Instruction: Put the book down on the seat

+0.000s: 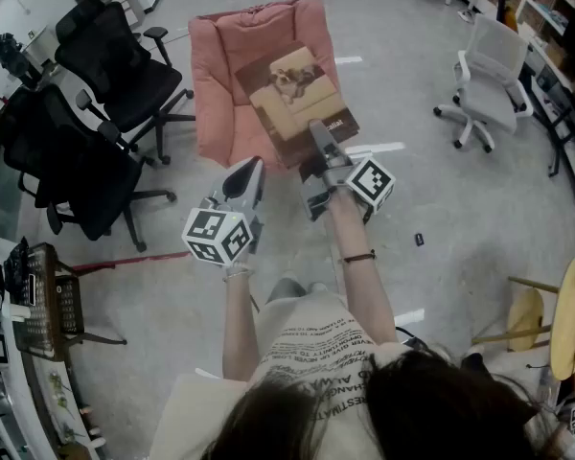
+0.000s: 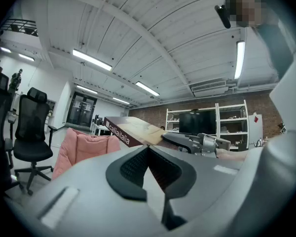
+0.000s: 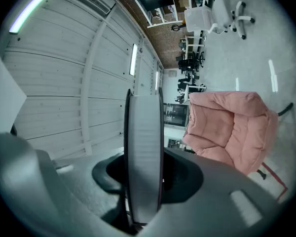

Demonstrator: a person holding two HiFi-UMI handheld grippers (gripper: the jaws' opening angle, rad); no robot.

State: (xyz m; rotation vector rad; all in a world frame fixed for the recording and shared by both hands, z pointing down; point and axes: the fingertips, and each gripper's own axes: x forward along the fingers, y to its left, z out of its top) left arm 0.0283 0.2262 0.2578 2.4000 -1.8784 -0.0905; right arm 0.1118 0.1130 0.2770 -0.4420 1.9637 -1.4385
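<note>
1. Partly hidden, the flat brown book (image 1: 297, 99) with a dog pictured on its cover has its near edge covered by the right hand-held gripper (image 1: 318, 134), whose jaws are clamped on that edge.
2. In the right gripper view only the pale page edge of the book (image 3: 144, 152) shows. It stands between the two dark pads and cuts off the middle of the scene, with the pink cushioned armchair (image 3: 232, 127) to its right.
3. In the head view the book overlaps the seat of the armchair (image 1: 220, 75) and blocks most of the cushion. Whether it touches the seat cannot be told there.
4. In the left gripper view the book (image 2: 133, 131) hangs tilted in the air by the top of the armchair (image 2: 81, 149). The right hand-held gripper (image 2: 187, 139) is at the book's right end, and the seat itself lies behind the grey body of the left hand-held gripper (image 2: 148, 149).
5. The left hand-held gripper (image 1: 252, 168) is clenched on nothing, its pads meeting at a point. It sits just in front of the armchair and near the right one.
6. Two black office chairs (image 1: 125, 70) crowd the armchair's left side.
7. A white office chair (image 1: 494, 75) stands well apart on the right, with bare grey floor (image 1: 431, 190) open between it and the armchair.
8. A wooden stool (image 1: 532, 314) is cut off at the right edge of the head view.
</note>
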